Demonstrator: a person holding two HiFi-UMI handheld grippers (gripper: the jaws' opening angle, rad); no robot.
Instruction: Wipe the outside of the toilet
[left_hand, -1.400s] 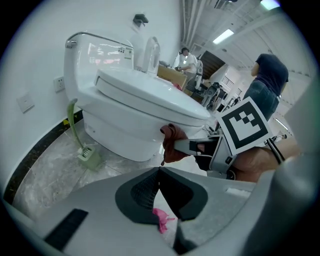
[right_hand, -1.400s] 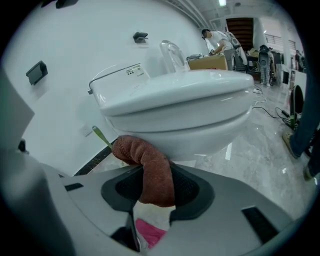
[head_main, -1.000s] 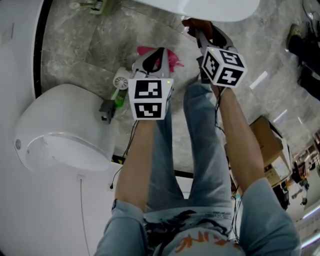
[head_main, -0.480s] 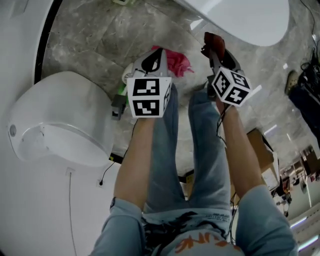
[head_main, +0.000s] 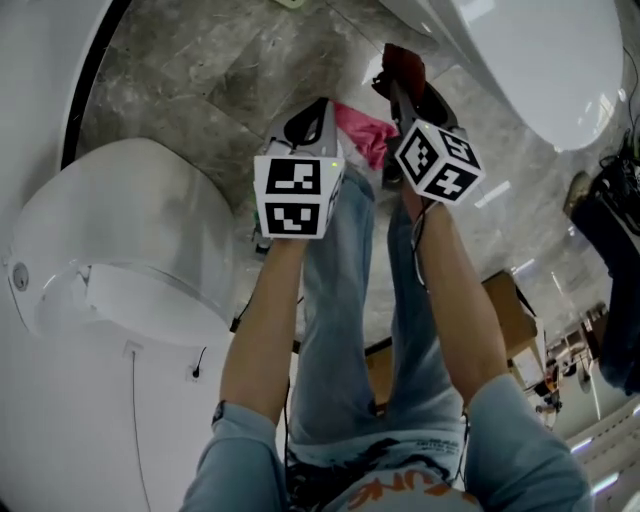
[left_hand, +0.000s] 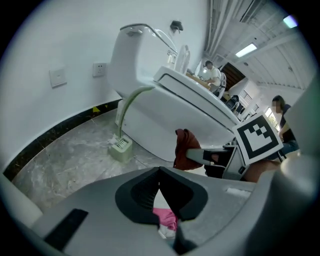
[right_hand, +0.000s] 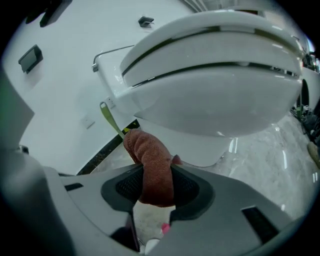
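A brown-red cloth (right_hand: 148, 150) is clamped between the jaws of the right gripper (right_hand: 155, 181), with its rolled end standing up past the jaw tips. It is held close under the side of the white toilet (right_hand: 215, 85), near the bowl's curved wall; whether cloth and bowl are touching cannot be told. The toilet's lid is seen shut, and the cistern is set against the white wall behind it. The jaws of the left gripper (left_hand: 159, 176) are closed together with nothing between them, and the gripper is held beside the right one, slightly lower, over the marble floor (head_main: 200, 70). A pink cloth (head_main: 362, 130) is seen on the floor beyond the left gripper. A green brush holder (left_hand: 120, 148) is stood on the floor just beside the toilet's base. A second white fixture (head_main: 120, 230) is seen at the person's left.
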